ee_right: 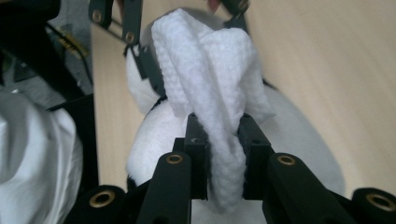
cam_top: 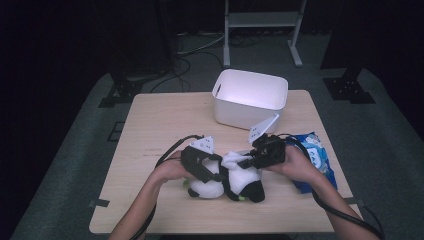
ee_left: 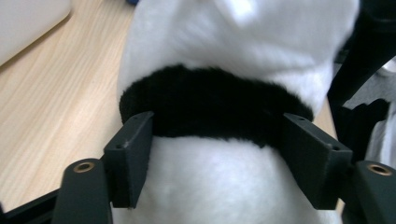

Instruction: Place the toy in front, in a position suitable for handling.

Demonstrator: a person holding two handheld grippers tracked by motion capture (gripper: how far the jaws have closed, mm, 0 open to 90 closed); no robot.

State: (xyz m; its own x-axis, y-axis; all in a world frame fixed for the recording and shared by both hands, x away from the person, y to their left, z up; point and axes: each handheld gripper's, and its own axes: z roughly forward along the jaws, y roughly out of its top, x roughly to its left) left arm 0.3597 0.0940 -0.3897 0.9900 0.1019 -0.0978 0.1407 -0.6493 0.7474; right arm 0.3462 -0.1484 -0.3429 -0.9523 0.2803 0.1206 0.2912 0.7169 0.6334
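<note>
A black-and-white panda plush lies on the wooden table, near its front edge. My left gripper comes in from the left and is shut on the plush. In the left gripper view its pads press both sides of the plush at a black fur band. My right gripper is shut on a folded white cloth, holding it against the top of the plush. Seen from the right gripper view, the cloth stands pinched between the jaws of the right gripper, above the white fur.
A white plastic bin stands open at the back middle of the table. By my right forearm, near the right edge, lies a blue packet. Bare table stretches to the left and behind the plush. Cables trail off the front edge.
</note>
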